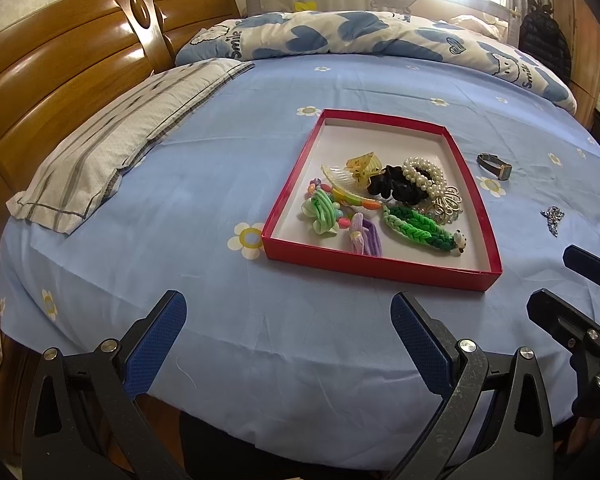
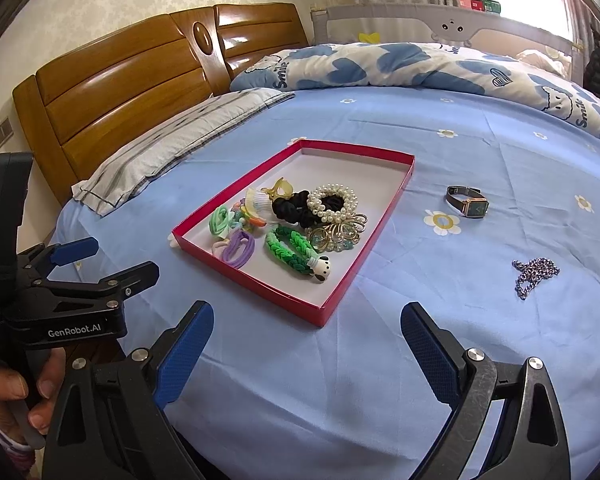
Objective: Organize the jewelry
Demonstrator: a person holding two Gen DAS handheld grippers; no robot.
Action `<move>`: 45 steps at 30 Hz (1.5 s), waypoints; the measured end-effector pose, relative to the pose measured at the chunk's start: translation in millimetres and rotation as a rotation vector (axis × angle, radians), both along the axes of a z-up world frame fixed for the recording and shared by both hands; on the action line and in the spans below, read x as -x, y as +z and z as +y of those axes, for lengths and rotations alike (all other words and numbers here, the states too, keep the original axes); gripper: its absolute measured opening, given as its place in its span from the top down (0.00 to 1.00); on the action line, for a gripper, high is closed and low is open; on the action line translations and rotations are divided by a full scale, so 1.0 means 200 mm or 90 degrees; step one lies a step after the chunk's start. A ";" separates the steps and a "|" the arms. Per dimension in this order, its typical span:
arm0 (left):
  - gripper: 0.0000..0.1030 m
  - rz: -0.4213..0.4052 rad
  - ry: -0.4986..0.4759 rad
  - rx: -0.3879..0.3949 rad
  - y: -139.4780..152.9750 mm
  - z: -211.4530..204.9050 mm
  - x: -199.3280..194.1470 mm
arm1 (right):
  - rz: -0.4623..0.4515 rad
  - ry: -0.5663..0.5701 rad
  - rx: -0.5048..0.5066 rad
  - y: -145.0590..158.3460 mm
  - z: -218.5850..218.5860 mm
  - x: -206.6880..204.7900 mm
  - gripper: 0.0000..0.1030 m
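A shallow red tray lies on the blue bed sheet and holds several hair ties, clips, a pearl scrunchie and a green braided band. Right of the tray, a wristwatch and a silver chain rest on the sheet. My left gripper is open near the bed's front edge, short of the tray. My right gripper is open too, nothing between its fingers, in front of the tray's near corner.
A striped pillow lies at the left by the wooden headboard. A blue and white quilt runs along the far side. A hand grips the left gripper's handle.
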State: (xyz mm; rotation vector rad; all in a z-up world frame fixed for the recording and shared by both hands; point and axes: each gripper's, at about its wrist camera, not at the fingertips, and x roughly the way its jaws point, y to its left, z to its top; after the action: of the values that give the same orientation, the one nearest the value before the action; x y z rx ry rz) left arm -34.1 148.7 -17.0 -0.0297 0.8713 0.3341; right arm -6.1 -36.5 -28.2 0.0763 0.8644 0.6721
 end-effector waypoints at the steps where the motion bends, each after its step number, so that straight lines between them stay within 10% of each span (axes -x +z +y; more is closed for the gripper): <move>1: 0.00 0.000 0.001 0.000 0.00 0.00 0.00 | -0.001 0.000 0.000 0.00 0.00 0.00 0.07; 45: 0.00 -0.002 -0.002 -0.007 0.00 -0.01 -0.01 | -0.001 -0.002 -0.003 0.03 0.01 -0.01 0.07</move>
State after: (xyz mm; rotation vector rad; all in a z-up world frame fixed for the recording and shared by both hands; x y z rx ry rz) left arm -31.3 147.6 -16.1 -0.0190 0.8658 0.3358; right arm -4.8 -34.6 -23.0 0.0815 0.8612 0.6720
